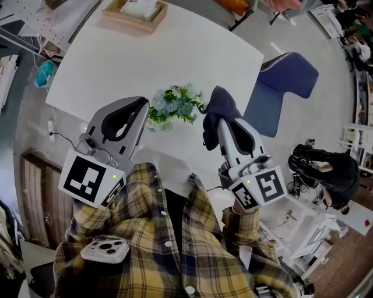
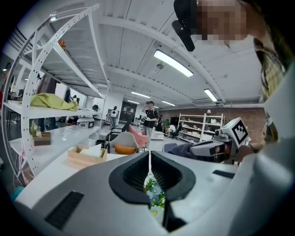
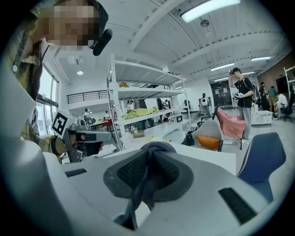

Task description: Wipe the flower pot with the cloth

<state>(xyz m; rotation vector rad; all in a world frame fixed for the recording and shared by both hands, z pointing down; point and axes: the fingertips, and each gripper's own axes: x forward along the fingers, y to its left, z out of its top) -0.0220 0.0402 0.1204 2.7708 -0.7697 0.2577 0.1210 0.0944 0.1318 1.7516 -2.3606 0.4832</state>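
Right tongs [image 1: 220,123] grasp the soft cloth [image 1: 220,105], left tongs [image 1: 141,106] clenched empty; the small pot [image 1: 158,124] looks light and tippy, best steadied at its rim.

White rectangular table top [image 1: 175,52]: near its front edge stands a small plant [image 1: 173,106] of pale-blue flowers and green leaves, just beside a dark navy fabric cloth [image 1: 220,107]. At the far edge is a light tan wooden tray [image 1: 135,14]. Left gripper [image 2: 149,161] and right gripper [image 3: 147,159]: light grey shells, black ribbed pads, marker cubes [image 1: 90,177] with black squares on white, each showing a small green light. Plaid shirt sleeves [image 1: 145,233]: yellow crossed with dark checks; blue moulded chair [image 1: 285,84] off the table's right edge.
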